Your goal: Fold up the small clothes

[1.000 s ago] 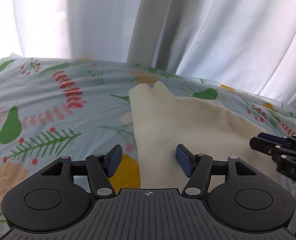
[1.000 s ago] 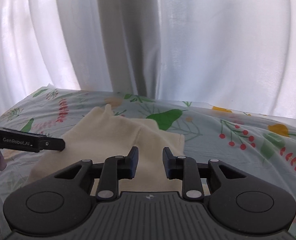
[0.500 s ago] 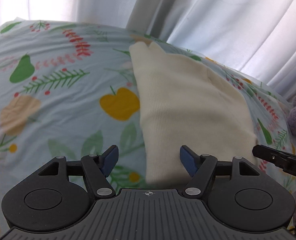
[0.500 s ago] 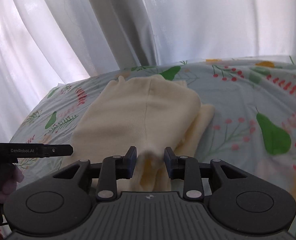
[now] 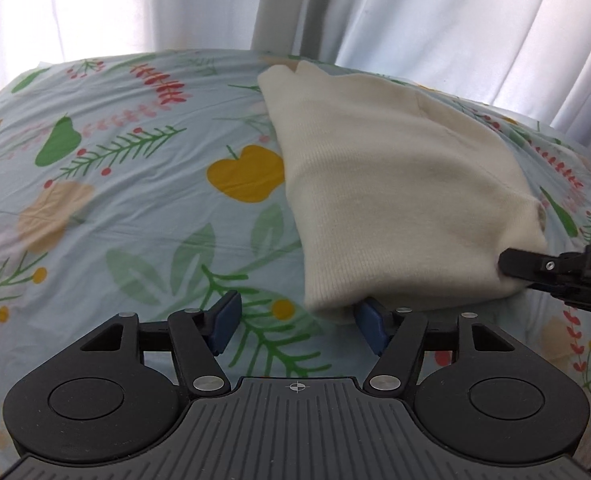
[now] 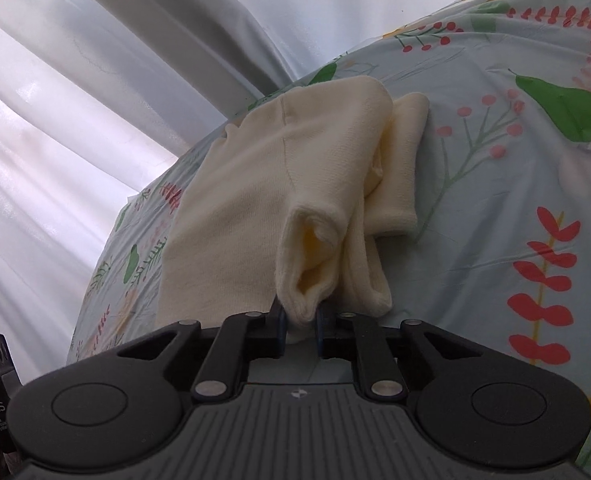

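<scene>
Cream knit garment (image 5: 395, 184) on the floral bedsheet (image 5: 135, 200), soft, light, floppy: my right gripper (image 6: 299, 330) pinches its near hem corner, my left gripper (image 5: 299, 324) gapes wide at the other near corner, best gripped there.

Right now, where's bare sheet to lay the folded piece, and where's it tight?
Free: the floral light-blue bedsheet left of the cream knit garment, out to the white curtain; also sheet right of the garment. Tight: the near garment edge, where the right gripper is clamped and the open left gripper sits.
</scene>
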`<state>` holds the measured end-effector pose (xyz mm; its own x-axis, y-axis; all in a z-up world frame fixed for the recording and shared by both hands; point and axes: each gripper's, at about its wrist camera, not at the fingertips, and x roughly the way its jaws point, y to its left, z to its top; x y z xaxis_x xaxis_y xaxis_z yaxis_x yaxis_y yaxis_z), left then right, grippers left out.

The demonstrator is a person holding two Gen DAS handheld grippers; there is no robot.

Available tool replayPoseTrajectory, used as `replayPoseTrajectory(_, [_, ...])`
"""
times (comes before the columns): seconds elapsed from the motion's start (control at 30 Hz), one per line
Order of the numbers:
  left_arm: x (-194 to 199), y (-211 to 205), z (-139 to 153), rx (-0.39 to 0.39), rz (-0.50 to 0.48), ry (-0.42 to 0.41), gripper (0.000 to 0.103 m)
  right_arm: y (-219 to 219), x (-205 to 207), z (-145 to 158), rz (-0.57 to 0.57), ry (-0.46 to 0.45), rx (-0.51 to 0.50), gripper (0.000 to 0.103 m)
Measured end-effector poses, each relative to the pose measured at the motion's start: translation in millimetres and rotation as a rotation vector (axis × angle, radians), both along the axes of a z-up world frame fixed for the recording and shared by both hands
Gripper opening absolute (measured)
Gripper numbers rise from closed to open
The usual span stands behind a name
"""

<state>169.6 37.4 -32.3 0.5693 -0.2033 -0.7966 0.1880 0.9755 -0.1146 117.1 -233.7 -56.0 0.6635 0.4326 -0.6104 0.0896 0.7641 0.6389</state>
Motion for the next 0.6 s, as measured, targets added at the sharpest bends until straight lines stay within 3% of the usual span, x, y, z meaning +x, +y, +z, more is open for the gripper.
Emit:
replayPoseTrajectory(0.1, [3,2,1,0.025,0.028,-0.014,0.069,-21,-9,9,-0.036,-0.119,0.262,0.011])
replayPoseTrajectory(0.17, [5,8,0,0.013,0.062,0.001,0.073,-32,-13,12,-0.062,-0.151,0.311,0.011])
replayPoseTrajectory(0.3, [7,21,-1,-0.055,0.105,0.041,0.072,-17,-7,5,-0.031,-0.031,-0.06,0.011])
replayPoseTrajectory(0.37, [7,22,0,-0.052,0.113,0.046,0.072,-3,-10,-2,0.016,-0.046,-0.174,0.011])
replayPoseTrajectory(0.43, [8,23,1,-0.052,0.132,0.05,0.072,6,-11,3,0.028,-0.052,-0.229,0.011])
replayPoseTrajectory(0.6, [5,25,3,-0.049,0.164,0.062,0.072,4,-10,2,0.066,-0.045,-0.216,0.011])
